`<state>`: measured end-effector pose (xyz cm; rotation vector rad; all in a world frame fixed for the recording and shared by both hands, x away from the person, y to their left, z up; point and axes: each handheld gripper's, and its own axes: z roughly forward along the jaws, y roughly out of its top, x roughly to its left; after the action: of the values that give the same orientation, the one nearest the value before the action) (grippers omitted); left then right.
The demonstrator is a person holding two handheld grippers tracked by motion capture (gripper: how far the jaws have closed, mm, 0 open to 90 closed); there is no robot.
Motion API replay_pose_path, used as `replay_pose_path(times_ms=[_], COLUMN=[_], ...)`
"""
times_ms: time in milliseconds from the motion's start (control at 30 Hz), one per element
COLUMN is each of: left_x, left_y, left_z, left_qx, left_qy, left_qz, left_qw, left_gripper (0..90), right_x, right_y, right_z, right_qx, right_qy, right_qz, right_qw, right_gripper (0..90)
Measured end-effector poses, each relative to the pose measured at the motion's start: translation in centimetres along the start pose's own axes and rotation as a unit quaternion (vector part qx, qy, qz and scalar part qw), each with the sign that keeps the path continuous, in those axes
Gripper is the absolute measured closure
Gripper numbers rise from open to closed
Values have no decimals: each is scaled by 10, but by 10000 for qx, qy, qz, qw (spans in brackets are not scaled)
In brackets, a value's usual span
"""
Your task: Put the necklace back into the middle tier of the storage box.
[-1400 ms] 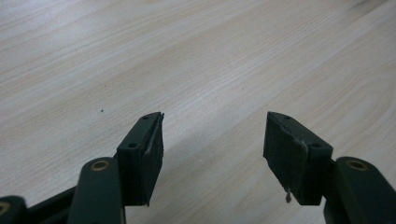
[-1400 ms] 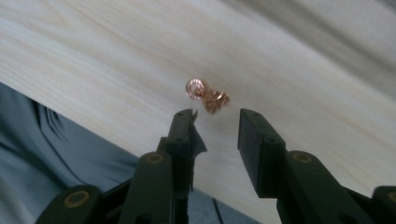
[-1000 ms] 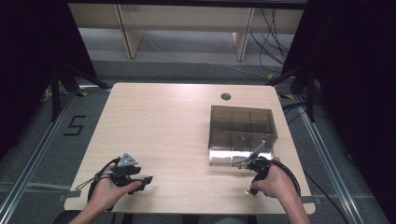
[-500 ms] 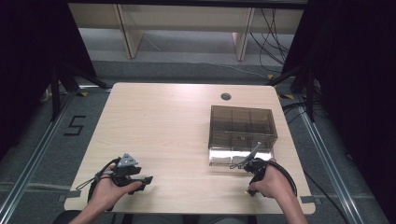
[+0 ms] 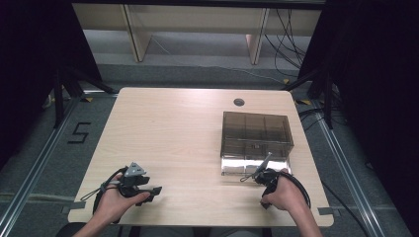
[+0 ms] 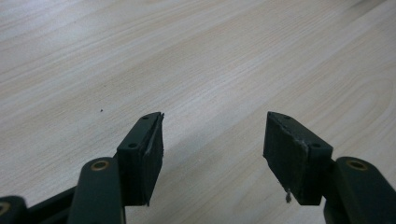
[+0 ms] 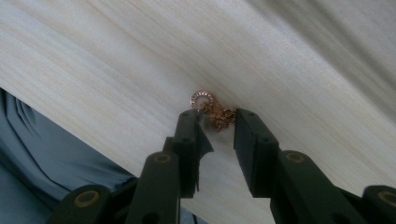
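Two grippers in play. Right gripper [image 7: 217, 121], low right in the high view, has its jaws just closing around a small rose-gold chain with a ring [image 7: 210, 107], mid-frame in its own view on the pale wooden table [image 5: 178, 133]; whether the pads press it yet, hard to tell. Left gripper [image 6: 212, 140], lower left, jaws wide over bare wood. Smoky clear compartment box [image 5: 257, 140] sits right of centre.
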<state>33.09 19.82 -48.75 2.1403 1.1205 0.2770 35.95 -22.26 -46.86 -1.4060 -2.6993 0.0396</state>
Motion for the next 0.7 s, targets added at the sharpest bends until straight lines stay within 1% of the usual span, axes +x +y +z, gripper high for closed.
replay_pose_path(times_ms=[33, 67, 100, 133, 167, 233, 267, 300, 333, 367, 400, 433, 467, 600, 633, 667, 700], left_x=[0, 0, 0, 0, 0, 0, 0, 0, 0, 0, 0, 0, 0, 0, 0, 0, 0], left_y=[0, 0, 0, 0, 0, 0, 0, 0, 0, 0, 0, 0, 0, 0, 0, 0, 0], left_z=[0, 0, 0, 0, 0, 0, 0, 0, 0, 0, 0, 0, 0, 0, 0, 0, 0], left_qx=[-1, 3, 6, 5, 1, -2, 0, -2, 1, -2, 0, -3, -5, -10, -9, 10, 10], left_qy=[3, 3, 2, 0, 2, 3, 0, 3, 4, 3, 3, 1, 37, 30, 9, -2, -2], left_qz=[0, 3, 5, 7, 2, 3, 6, 5, 8, 7, 9, 6, -15, -19, -7, 18, 18], left_qw=[10000, 10000, 10000, 10000, 10000, 10000, 10000, 10000, 10000, 10000, 10000, 10000, 10000, 10000, 10000, 10000, 10000], left_gripper=[375, 375, 375, 375, 375, 375, 375, 375, 375, 375, 375, 375, 375, 375, 375, 375, 375], right_x=[0, -1, 0, 1, -1, 0, -1, 0, 0, 1, 1, 3, 4, 2, 2, 4, 1], right_y=[0, 1, 1, 1, 1, 1, 1, 2, 2, 2, 3, 3, 3, 4, 4, 4, 3], right_z=[0, 2, 2, 3, 4, 4, 4, 4, 4, 4, 5, 4, 4, 4, 3, 2, 2], right_qx=[11, -17, 7, 41, 63, 54, 38, 64, 69, 93, 75, 84, 98, 115, 112, 105, 145], right_qy=[9, -1, -23, -95, -110, -136, -159, -190, -232, -193, -155, -177, -163, -138, -68, -43, -24], right_qz=[-30, -125, -83, -10, -90, -95, -167, -154, -188, -178, -228, -162, -158, -70, -28, 75, 12], right_qw=[10000, 9999, 10000, 9999, 9999, 9998, 9997, 9997, 9995, 9996, 9996, 9997, 9997, 9998, 9999, 9999, 9999], right_gripper=[713, 717, 720, 725, 733, 738, 744, 763, 774, 786, 800, 809, 822, 850, 853, 865, 866])
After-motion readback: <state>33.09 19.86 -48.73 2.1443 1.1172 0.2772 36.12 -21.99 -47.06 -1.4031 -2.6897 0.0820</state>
